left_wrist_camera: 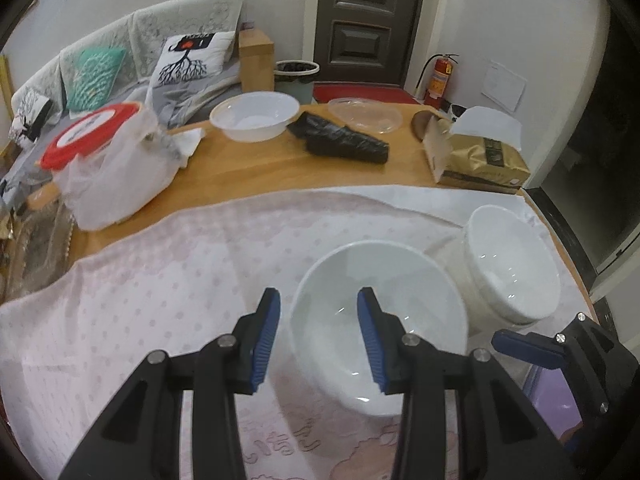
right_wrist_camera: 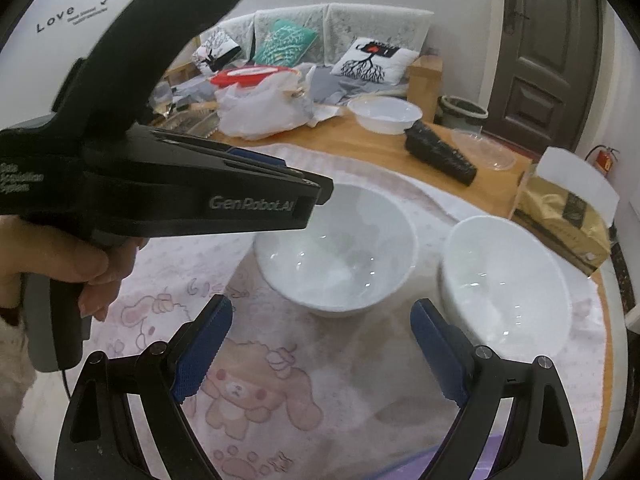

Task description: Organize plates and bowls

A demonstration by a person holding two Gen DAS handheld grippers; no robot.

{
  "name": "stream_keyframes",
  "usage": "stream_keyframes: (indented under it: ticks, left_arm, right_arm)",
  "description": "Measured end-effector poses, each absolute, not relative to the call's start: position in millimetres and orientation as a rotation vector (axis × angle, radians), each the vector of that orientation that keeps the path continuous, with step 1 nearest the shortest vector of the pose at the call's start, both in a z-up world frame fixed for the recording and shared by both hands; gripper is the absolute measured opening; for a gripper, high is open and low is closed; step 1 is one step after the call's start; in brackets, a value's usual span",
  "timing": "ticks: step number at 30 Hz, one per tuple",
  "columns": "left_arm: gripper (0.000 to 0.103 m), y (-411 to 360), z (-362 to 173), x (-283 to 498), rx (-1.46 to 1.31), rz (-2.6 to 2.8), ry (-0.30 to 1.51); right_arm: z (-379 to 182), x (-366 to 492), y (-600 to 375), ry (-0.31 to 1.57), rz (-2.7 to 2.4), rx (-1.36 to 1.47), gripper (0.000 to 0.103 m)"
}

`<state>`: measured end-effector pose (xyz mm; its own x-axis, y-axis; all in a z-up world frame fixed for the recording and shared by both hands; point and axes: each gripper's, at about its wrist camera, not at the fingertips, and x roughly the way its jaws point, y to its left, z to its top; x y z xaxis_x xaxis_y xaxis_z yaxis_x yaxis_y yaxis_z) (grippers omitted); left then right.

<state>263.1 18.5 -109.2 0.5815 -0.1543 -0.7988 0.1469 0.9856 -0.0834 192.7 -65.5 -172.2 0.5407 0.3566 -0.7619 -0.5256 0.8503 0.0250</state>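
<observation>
A white ceramic bowl (left_wrist_camera: 380,320) stands on the pink patterned cloth (left_wrist_camera: 160,280), with a second white bowl (left_wrist_camera: 516,260) to its right. My left gripper (left_wrist_camera: 318,336) is open, its jaws astride the near left rim of the first bowl, not closed on it. In the right wrist view the first bowl (right_wrist_camera: 340,252) and second bowl (right_wrist_camera: 504,280) sit side by side. My right gripper (right_wrist_camera: 320,348) is open and empty, just in front of both bowls. The left gripper body (right_wrist_camera: 192,196) reaches over the first bowl from the left.
On the wooden table (left_wrist_camera: 280,168) behind stand a white plastic bowl (left_wrist_camera: 254,116), a clear lid (left_wrist_camera: 364,114), a black packet (left_wrist_camera: 340,142), a gold tissue box (left_wrist_camera: 480,160) and a red-lidded container in a bag (left_wrist_camera: 108,160). The table edge curves at right.
</observation>
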Motion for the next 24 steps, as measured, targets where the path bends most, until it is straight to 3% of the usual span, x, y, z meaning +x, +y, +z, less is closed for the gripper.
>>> stream_keyframes:
  ticks: [11, 24]
  left_arm:
    - [0.036, 25.3, -135.5, 267.3, -0.047, -0.203, 0.971]
    - [0.01, 20.3, -152.7, 274.6, -0.02, -0.198, 0.988]
  right_arm:
    - [-194.1, 211.0, -52.3, 0.924, 0.456, -0.139, 0.088]
    - [-205.8, 225.5, -43.0, 0.941, 0.388, -0.16, 0.085]
